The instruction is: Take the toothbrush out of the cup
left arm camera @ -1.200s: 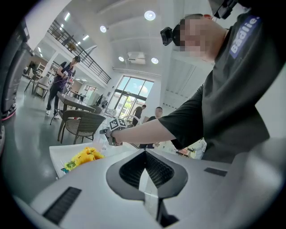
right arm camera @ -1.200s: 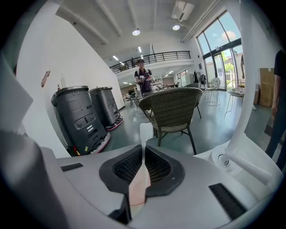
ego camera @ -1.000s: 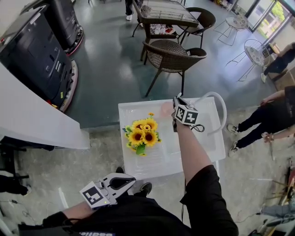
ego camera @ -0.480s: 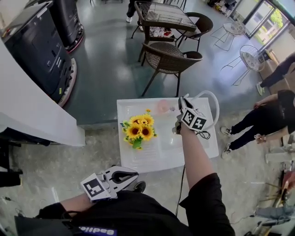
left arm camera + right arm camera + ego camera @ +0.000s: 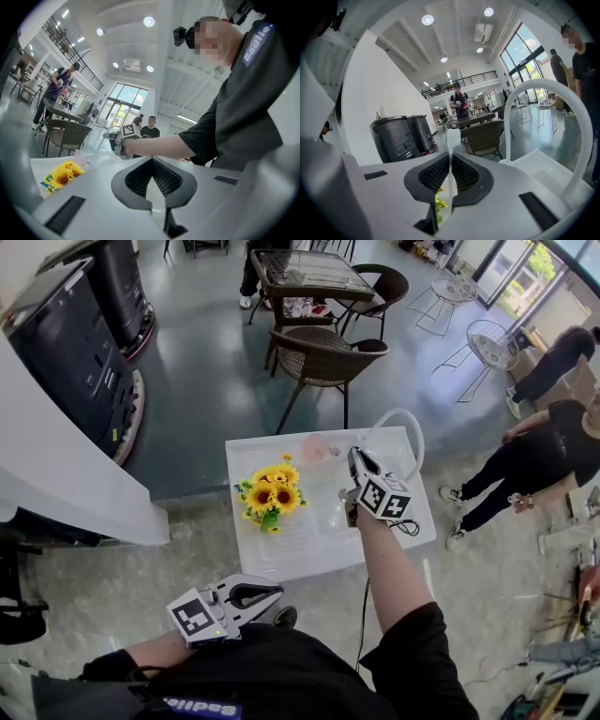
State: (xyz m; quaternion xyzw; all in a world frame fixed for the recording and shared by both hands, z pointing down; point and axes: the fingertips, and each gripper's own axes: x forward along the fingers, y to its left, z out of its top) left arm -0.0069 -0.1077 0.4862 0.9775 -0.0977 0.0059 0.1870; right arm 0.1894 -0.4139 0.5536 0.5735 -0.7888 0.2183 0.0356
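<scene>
The right claw (image 5: 353,457) hangs over the far part of the white surface (image 5: 394,532), just right of the pale pink cup (image 5: 316,448). Its own view shows it (image 5: 450,165) closed narrowly on a white toothbrush (image 5: 451,139). The brush stands upright between the pads, its head rising above them, and no cup rim shows around it. It appears to be already clear of the cup.

The brush looks light, slim and stiff. Its smooth plastic handle could pivot or slip in a two-pad pinch, so a hold on the handle well below the head seems best. The cup looks light too and would tip if the brush dragged on its rim.

The left claw (image 5: 277,589) waits near the person's body, off the surface. Its view shows it (image 5: 152,160) closed with nothing in it.

Sunflowers (image 5: 269,498) sit to the left on the surface.
</scene>
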